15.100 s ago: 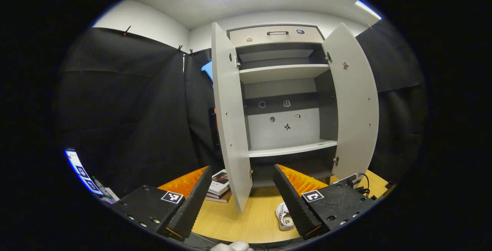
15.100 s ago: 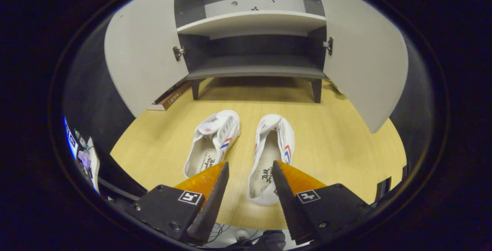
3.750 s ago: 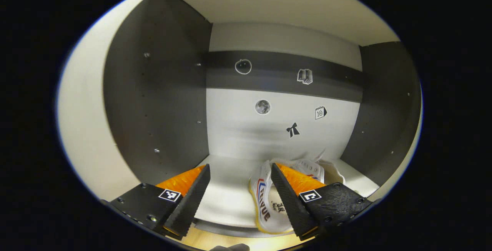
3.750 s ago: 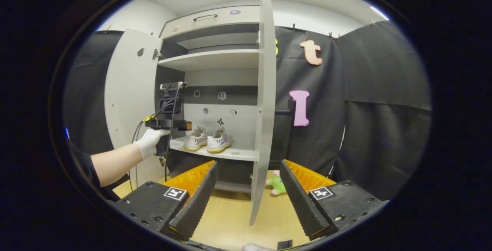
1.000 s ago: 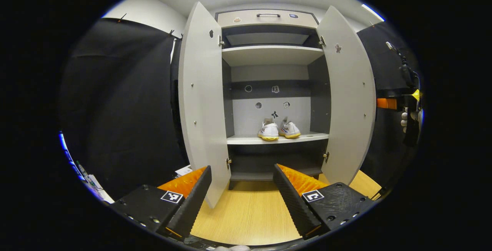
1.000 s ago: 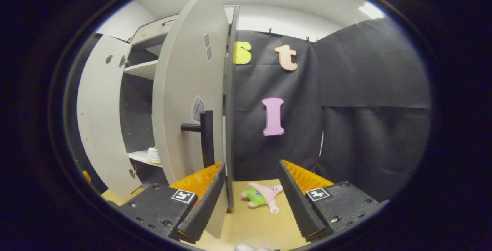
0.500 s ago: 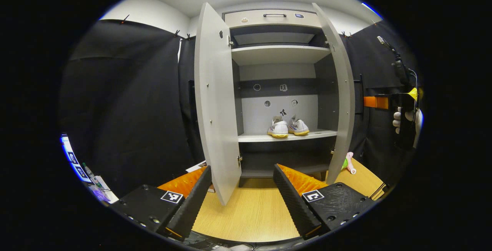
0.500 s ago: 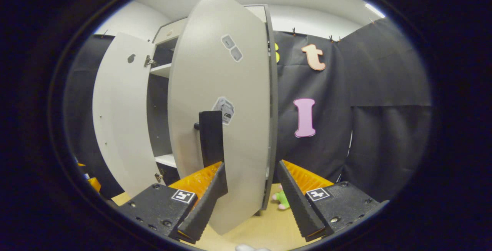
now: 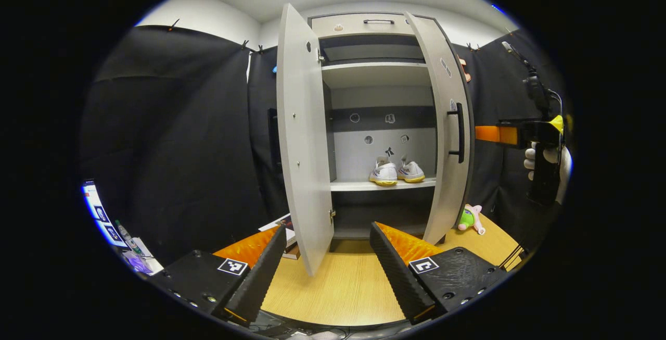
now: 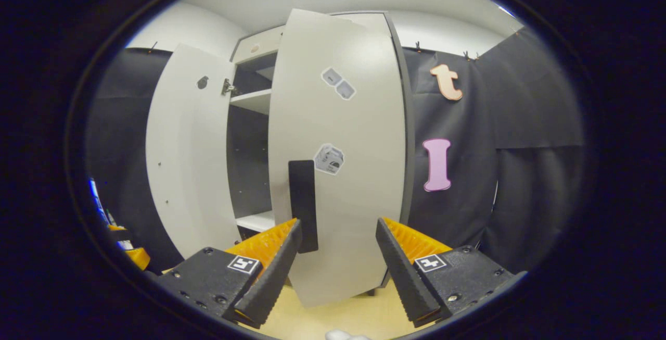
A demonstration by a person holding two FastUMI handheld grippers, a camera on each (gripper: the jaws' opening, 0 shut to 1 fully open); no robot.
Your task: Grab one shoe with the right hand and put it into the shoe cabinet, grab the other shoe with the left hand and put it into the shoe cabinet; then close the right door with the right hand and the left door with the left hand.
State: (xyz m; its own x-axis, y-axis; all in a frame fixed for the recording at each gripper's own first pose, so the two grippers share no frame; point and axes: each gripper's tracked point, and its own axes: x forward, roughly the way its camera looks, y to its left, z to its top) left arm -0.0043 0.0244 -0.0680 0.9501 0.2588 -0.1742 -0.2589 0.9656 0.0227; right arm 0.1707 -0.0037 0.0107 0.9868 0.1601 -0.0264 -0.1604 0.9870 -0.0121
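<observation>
Two white shoes [image 9: 396, 172] stand side by side on the middle shelf of the grey shoe cabinet [image 9: 377, 74]. The left door [image 9: 302, 137] stands wide open. The right door [image 9: 447, 121] is swung partway in; its outer face [image 10: 338, 152] with the black handle [image 10: 303, 204] lies close ahead of my right gripper [image 10: 337, 256], which is open and empty. That gripper, held by a gloved hand [image 9: 546, 158], also appears at the right of the left gripper view. My left gripper [image 9: 328, 262] is open and empty, back from the cabinet, low over the wooden floor.
A pink and green plush toy [image 9: 471, 218] lies on the floor right of the cabinet. Books [image 9: 283, 225] lie behind the left door. Black cloth walls stand on both sides. Small items and cards [image 9: 112, 225] sit at the far left.
The right door has swung further towards shut, its outer face now turned to my right gripper. My left gripper has drifted slightly, staying back from the cabinet.
</observation>
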